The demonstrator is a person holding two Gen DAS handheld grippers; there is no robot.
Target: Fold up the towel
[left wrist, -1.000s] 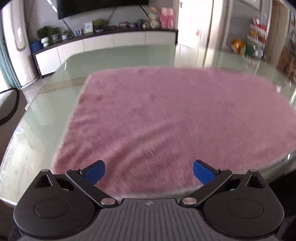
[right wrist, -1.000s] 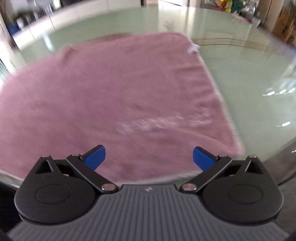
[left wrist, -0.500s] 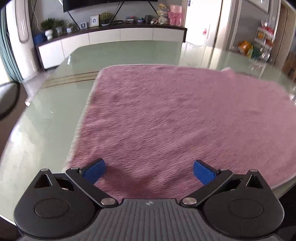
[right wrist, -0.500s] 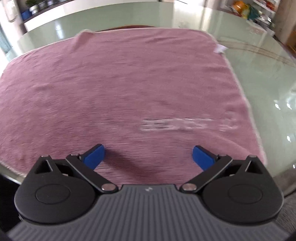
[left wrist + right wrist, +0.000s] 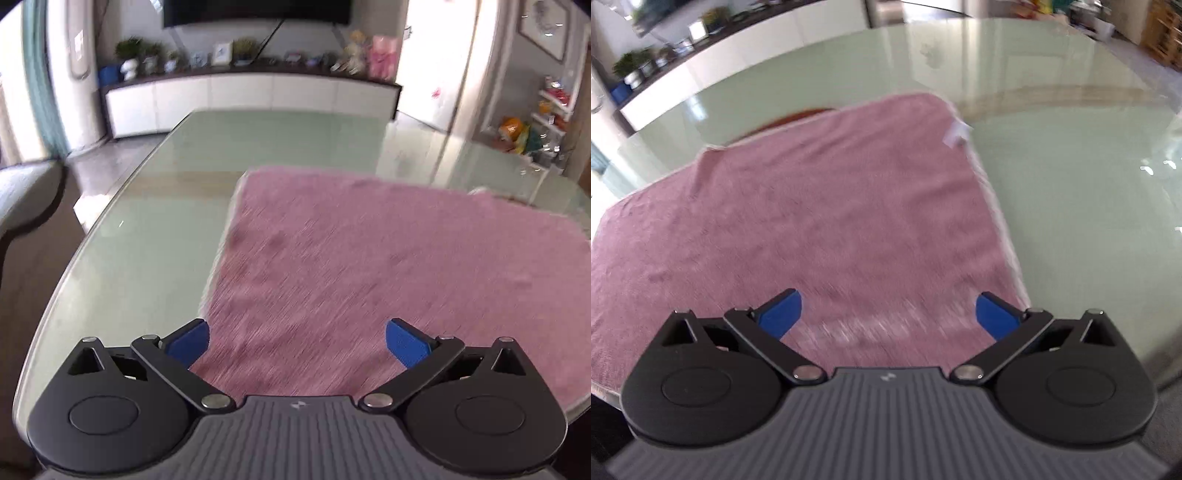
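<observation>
So we've got one pink towel (image 5: 388, 266) spread flat and unfolded on the glass table (image 5: 155, 229), near the edge closest to us. It looks roughly square, so we can't really call a long axis; its white tag (image 5: 956, 133) sits at the far right corner. Both grippers hover over the near edge with nothing in them: left gripper (image 5: 297, 341) spread wide, right gripper (image 5: 888, 314) spread wide too.

1. No legible text, number or brand is found in either view.
2. Pale woven marks on the towel (image 5: 871, 328) are blurred; nothing can be read from them.
3. A small white tag (image 5: 955, 133) at the towel's edge is seen; its print cannot be made out.
</observation>
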